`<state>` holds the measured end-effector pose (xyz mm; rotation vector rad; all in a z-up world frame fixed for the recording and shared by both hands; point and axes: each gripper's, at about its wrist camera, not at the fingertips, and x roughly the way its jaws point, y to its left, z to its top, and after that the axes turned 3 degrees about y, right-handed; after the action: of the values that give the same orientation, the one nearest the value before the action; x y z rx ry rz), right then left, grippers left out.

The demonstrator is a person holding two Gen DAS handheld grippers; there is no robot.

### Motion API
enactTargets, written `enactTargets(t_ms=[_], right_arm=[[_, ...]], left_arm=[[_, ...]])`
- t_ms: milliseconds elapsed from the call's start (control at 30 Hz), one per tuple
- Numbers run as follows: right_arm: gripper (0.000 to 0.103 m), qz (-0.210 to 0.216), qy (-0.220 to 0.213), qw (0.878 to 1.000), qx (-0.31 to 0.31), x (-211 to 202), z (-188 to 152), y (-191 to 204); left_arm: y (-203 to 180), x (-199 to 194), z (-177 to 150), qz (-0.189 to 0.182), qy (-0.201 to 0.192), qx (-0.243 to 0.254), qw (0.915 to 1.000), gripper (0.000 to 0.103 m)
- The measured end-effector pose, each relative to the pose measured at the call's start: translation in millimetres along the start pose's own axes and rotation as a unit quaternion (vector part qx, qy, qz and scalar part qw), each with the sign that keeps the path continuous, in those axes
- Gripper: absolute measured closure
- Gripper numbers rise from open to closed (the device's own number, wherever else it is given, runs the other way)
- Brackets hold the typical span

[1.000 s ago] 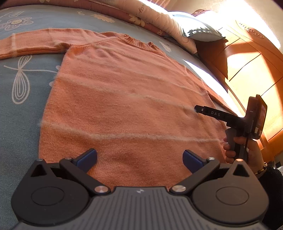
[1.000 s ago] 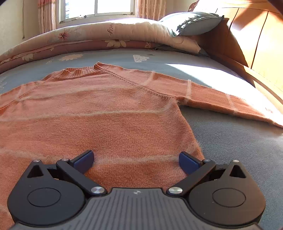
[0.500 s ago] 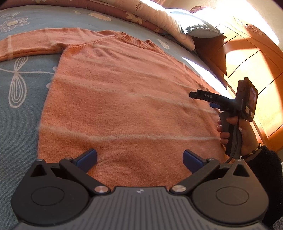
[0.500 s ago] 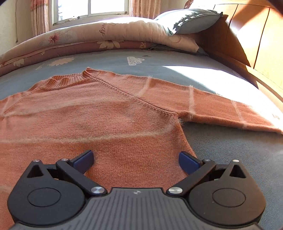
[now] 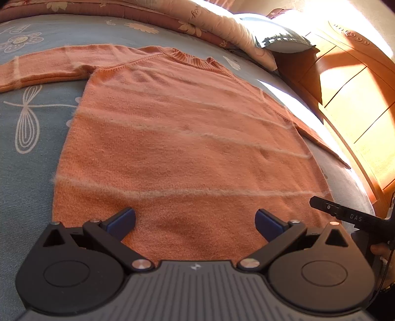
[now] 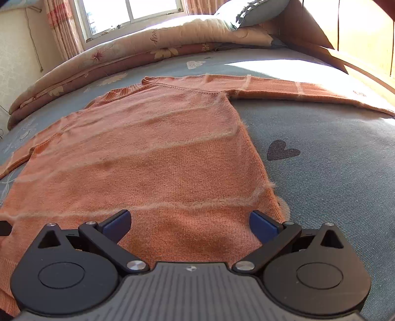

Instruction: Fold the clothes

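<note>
- Left wrist view: my left gripper [image 5: 195, 221] is spread wide, nothing held, hanging over the sweater's [image 5: 177, 138] bottom hem.
- Sweater lies flat, front up, on the bed [image 5: 22, 158]; collar far, hem near me. One sleeve runs out to the left, the other toward the headboard [image 5: 355, 108].
- Bare sheet shows along the sweater's left edge; on the right only a narrow strip before the headboard.
- Right gripper [image 5: 345, 214] pokes in low right, beside the hem corner; its fingers are out of sight from here.
- Folded quilt [image 5: 217, 22] and pillow [image 5: 284, 40] sit past the collar.
- Right wrist view: my right gripper [image 6: 190, 223] is also wide open, empty, over the hem near the sweater's [image 6: 148, 153] right edge.
- Wide bare sheet to the right; the sleeve [image 6: 296, 89] stretches across it further up.
- Window [image 6: 130, 14] and curtain [image 6: 61, 27] behind the quilt [image 6: 148, 51]; strong sun on the headboard side.
</note>
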<state>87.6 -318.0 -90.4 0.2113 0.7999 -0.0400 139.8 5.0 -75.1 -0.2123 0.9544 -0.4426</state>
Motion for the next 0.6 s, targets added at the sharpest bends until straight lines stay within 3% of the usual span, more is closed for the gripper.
enactTargets(t_ms=[200, 367, 600], right_arm=[[0.000, -0.011, -0.006, 0.998, -0.063, 2, -9, 10], [0.000, 0.008, -0.007, 0.997, -0.080, -11, -17, 6], [0.000, 0.032, -0.041, 0.992, -0.116, -25, -41, -1]], left_arm=[[-22, 4, -12, 0.053, -0.010, 0.068, 0.9963, 0.001], [-50, 12, -23, 0.118, 0.007, 0.154, 0.9810, 0.001], [-77, 12, -13, 0.111, -0.028, 0.192, 0.9747, 0.001]])
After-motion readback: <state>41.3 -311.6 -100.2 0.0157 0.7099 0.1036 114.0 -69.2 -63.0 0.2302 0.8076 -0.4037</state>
